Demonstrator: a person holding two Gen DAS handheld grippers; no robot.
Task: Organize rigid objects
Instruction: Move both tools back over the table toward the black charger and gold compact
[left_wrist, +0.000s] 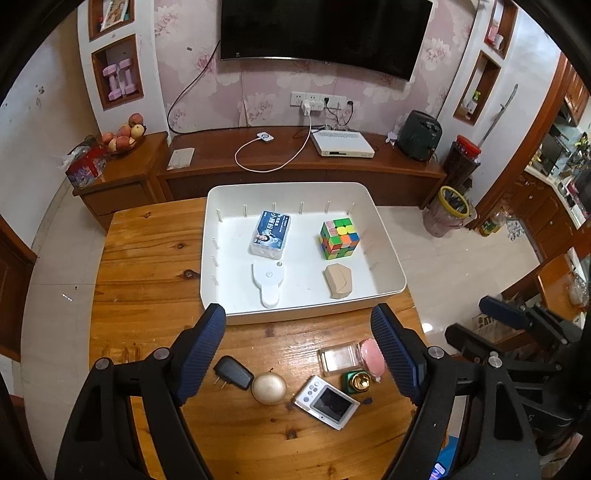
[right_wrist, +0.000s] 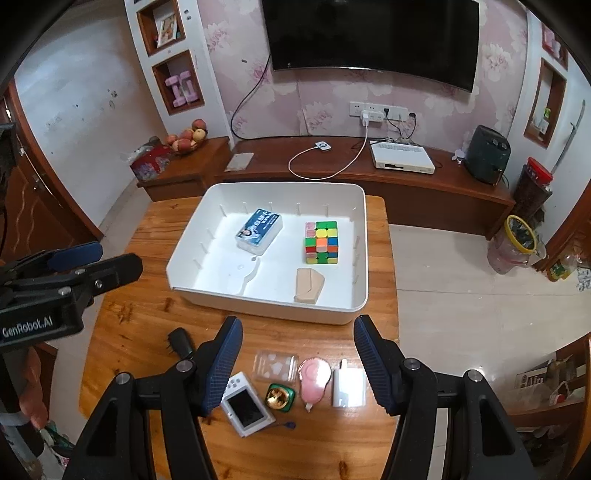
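Observation:
A white tray (left_wrist: 303, 314) on the wooden table holds a blue box (left_wrist: 270, 232), a colour cube (left_wrist: 339, 238), a beige block (left_wrist: 338, 280) and a flat white gadget (left_wrist: 269, 280). In front of it lie a black plug (left_wrist: 233, 372), a gold dome (left_wrist: 269, 388), a white camera (left_wrist: 327, 402), a clear case (left_wrist: 338, 358), a pink item (left_wrist: 373, 356) and a green-gold jar (left_wrist: 356, 382). A white charger (right_wrist: 349, 387) shows in the right wrist view. My left gripper (left_wrist: 298, 314) and right gripper (right_wrist: 298, 325) hover open and empty above these loose things.
The table's right edge (right_wrist: 391, 295) drops to tiled floor. Beyond the tray (right_wrist: 258, 306) stands a low wooden TV cabinet (left_wrist: 295, 173) with cables and a white box. A bin (left_wrist: 448, 210) sits on the floor at right. A hand (right_wrist: 31, 398) holds the left tool.

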